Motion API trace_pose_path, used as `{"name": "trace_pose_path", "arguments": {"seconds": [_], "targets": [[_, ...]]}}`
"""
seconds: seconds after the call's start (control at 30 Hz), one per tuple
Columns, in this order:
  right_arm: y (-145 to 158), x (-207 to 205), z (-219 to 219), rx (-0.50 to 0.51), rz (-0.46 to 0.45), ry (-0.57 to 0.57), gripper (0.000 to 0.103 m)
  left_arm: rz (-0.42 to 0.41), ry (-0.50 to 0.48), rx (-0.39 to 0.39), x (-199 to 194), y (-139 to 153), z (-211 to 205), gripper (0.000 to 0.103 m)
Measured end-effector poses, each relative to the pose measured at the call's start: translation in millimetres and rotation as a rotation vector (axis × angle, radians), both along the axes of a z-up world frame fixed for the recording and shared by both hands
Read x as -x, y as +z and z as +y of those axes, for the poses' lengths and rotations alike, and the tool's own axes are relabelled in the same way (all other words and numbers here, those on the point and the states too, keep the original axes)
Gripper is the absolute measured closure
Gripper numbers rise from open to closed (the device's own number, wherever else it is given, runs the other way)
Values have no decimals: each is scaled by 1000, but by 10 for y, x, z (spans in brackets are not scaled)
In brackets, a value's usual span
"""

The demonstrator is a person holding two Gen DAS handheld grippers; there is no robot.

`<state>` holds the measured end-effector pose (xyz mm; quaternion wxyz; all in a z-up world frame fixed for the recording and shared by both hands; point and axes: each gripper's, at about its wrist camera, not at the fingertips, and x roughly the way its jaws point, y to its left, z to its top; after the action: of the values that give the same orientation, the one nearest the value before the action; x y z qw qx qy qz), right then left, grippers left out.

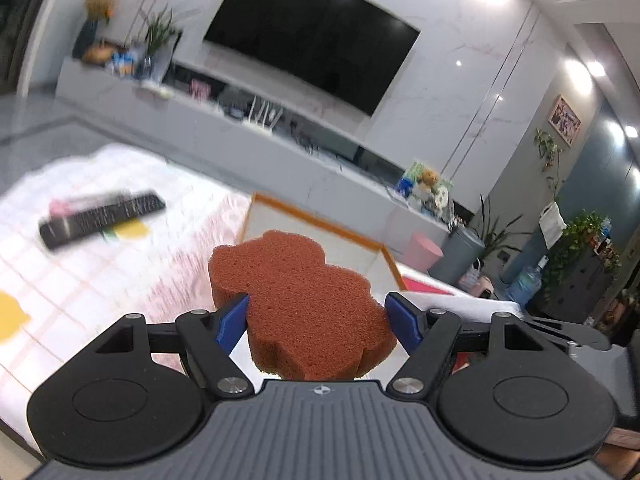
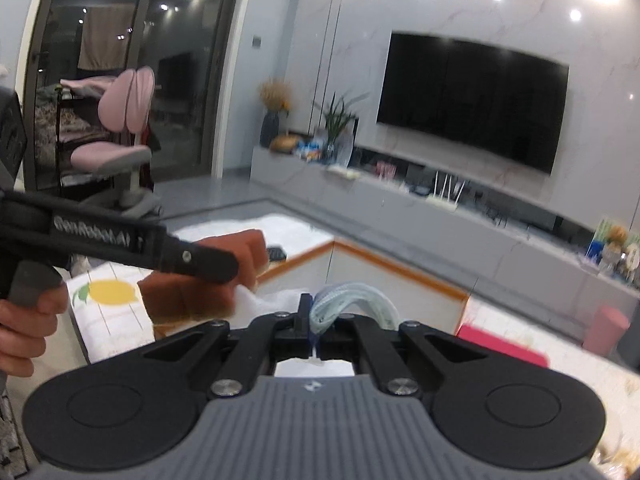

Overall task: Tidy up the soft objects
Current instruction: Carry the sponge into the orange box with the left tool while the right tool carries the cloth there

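A: How far is the sorting?

B: I judge it is in the middle. The left gripper (image 1: 318, 312) clamps the brown sponge (image 1: 296, 300), lifted above the table (image 1: 120, 280). The right gripper (image 2: 310, 320) is pressed together on a light blue cloth (image 2: 352, 302).

A: And the container?

B: The white box with orange rim (image 1: 320, 224) stands at the table's far edge. Neither thing is inside yet, and a remote (image 1: 100, 218) lies on the table.

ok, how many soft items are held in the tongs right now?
2. The brown sponge sits clamped in the left tongs; a pale blue face mask is pinched in the shut right tongs.
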<state>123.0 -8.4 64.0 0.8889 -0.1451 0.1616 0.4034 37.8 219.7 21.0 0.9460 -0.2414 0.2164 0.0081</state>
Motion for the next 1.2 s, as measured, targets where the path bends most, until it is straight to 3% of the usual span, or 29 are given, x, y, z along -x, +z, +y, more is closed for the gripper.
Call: {"name": "trace_pose_path", "arguments": {"seconds": [0.17, 0.27, 0.37, 0.43, 0.53, 0.63, 0.73, 0.8, 0.93, 1.1, 1.2], "targets": [[-189, -137, 95, 8, 36, -2, 103, 21, 17, -114, -63, -6, -67, 18], [-261, -139, 111, 37, 32, 23, 103, 14, 16, -97, -62, 45, -111, 18], [-288, -149, 109, 49, 14, 26, 103, -53, -51, -85, 16, 147, -212, 18], [-308, -178, 29, 26, 24, 18, 103, -65, -95, -161, 27, 206, -353, 16], [-358, -195, 7, 39, 22, 19, 103, -7, -111, -296, -55, 126, -541, 16], [-395, -195, 92, 97, 13, 37, 103, 73, -74, -354, -120, 3, -624, 17], [-399, -193, 132, 135, 2, 47, 103, 114, -46, -338, -136, -32, -591, 17], [-409, -191, 140, 148, 4, 52, 103, 131, -13, -349, -104, -23, -586, 11], [-402, -189, 175, 171, -2, 50, 103, 114, 45, -349, -27, 31, -606, 8], [-382, -219, 212, 198, 7, 40, 103, 115, 38, -216, -7, 71, -498, 2], [-361, -227, 221, 209, 12, 36, 103, 109, 91, -151, 31, 134, -403, 1]]}}
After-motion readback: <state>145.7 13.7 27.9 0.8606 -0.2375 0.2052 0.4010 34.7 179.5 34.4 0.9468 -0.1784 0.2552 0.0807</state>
